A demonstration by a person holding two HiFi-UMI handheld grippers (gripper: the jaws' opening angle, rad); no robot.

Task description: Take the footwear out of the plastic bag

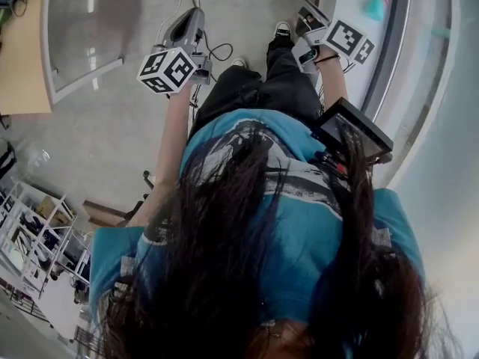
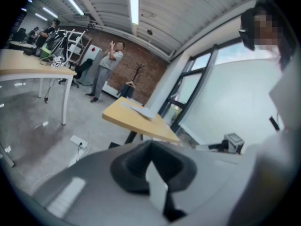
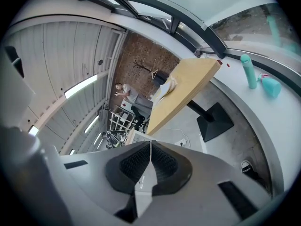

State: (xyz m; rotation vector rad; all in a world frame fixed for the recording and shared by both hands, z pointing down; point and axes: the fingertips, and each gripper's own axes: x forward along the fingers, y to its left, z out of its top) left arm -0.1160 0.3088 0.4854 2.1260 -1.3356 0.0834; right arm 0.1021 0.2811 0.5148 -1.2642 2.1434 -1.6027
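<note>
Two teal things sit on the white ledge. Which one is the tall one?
The slim teal bottle, standing upright, on the left of the pair in the right gripper view. The other teal thing is shorter and rounder.

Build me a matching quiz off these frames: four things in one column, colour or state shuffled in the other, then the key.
Things:
1. tall bottle on the ledge
2. table base
3. table top
4. right gripper

Colour or state:
A. black
B. jaws together, nothing between them
C. teal
D. light wood

Pairs: 1-C, 2-A, 3-D, 4-B
</note>
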